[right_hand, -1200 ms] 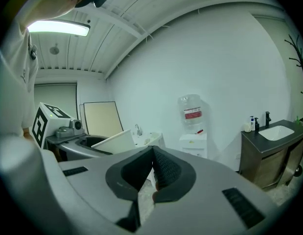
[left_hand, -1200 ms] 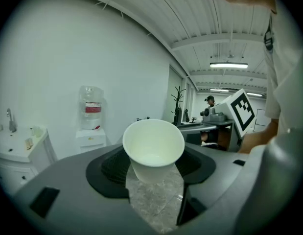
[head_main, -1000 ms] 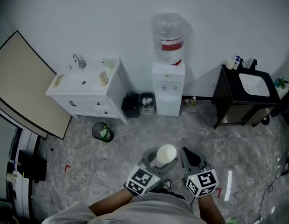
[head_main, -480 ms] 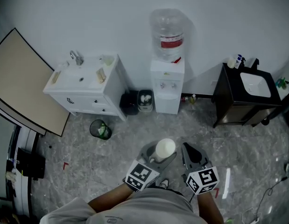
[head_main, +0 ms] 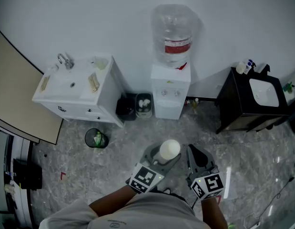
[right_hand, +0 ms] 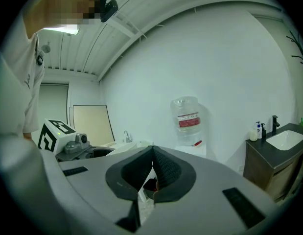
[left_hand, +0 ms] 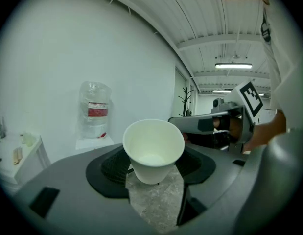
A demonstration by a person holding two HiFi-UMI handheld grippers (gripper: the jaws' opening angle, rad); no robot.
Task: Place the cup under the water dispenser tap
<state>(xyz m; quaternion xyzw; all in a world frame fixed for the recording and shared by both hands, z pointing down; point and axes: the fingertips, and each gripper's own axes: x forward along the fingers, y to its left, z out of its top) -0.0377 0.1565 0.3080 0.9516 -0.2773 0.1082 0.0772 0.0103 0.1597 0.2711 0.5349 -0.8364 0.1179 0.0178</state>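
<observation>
A white paper cup stands upright between the jaws of my left gripper, which is shut on it. My right gripper floats just to its right with its pads pressed together and nothing in them. The white water dispenser with a clear bottle on top stands against the far wall, straight ahead of both grippers and well apart from them. Its taps show as small dark dots on the front panel.
A white sink cabinet stands left of the dispenser, a dark vanity with a basin to its right. A black bin and a small basket sit beside the dispenser's foot, a round waste bin on the marbled floor.
The dispenser and both cabinets have grown larger and shifted in the head view as both grippers, with the cup, moved toward the wall. The grip on the cup is unchanged.
</observation>
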